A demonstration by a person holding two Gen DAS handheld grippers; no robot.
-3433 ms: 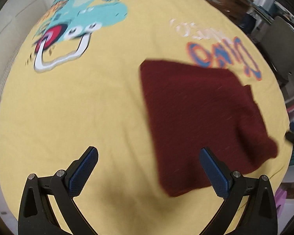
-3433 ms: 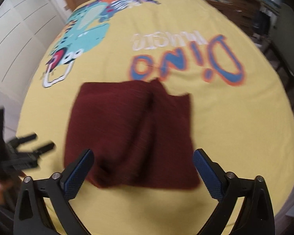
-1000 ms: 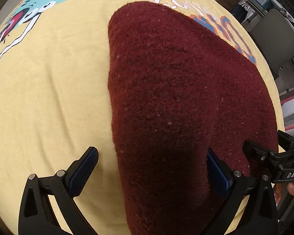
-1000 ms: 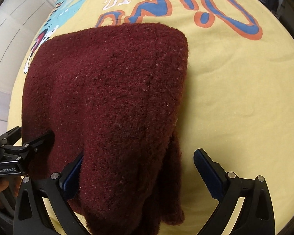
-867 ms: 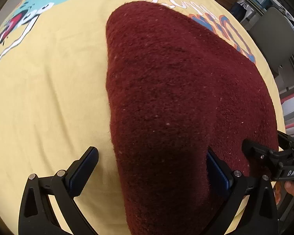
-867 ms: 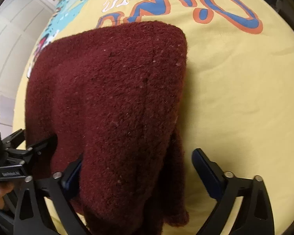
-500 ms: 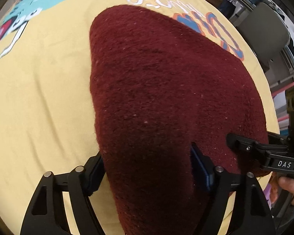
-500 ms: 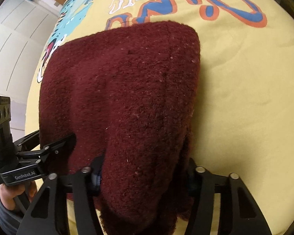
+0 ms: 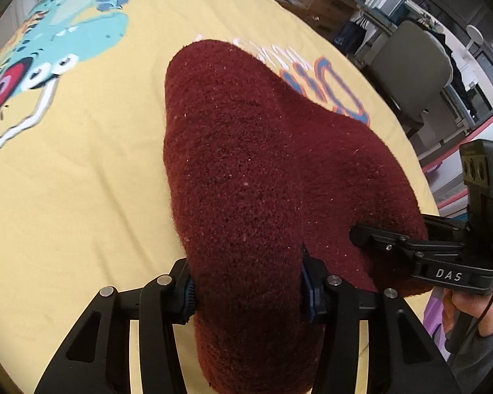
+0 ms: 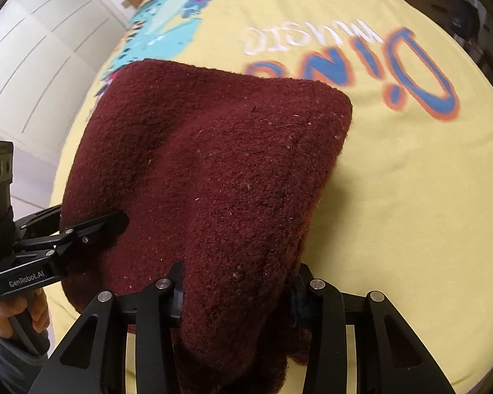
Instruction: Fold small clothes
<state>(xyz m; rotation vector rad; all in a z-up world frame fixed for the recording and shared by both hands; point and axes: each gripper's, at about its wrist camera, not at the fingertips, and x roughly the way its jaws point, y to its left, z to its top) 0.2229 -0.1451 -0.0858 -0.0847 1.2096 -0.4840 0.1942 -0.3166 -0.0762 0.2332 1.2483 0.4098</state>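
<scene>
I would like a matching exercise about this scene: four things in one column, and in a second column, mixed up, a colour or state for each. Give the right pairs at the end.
Column 1
1. left tool
2. knitted garment
3. bed cover
4. dinosaur print

Column 2
A. yellow, spread flat under everything
B. dark red, near edge gripped at two places
C. turquoise, with a red mouth
D. black, closed on the near edge of the cloth

The right tool is closed on the same garment, so it is left out.

Pairs: 1-D, 2-B, 3-A, 4-C
</scene>
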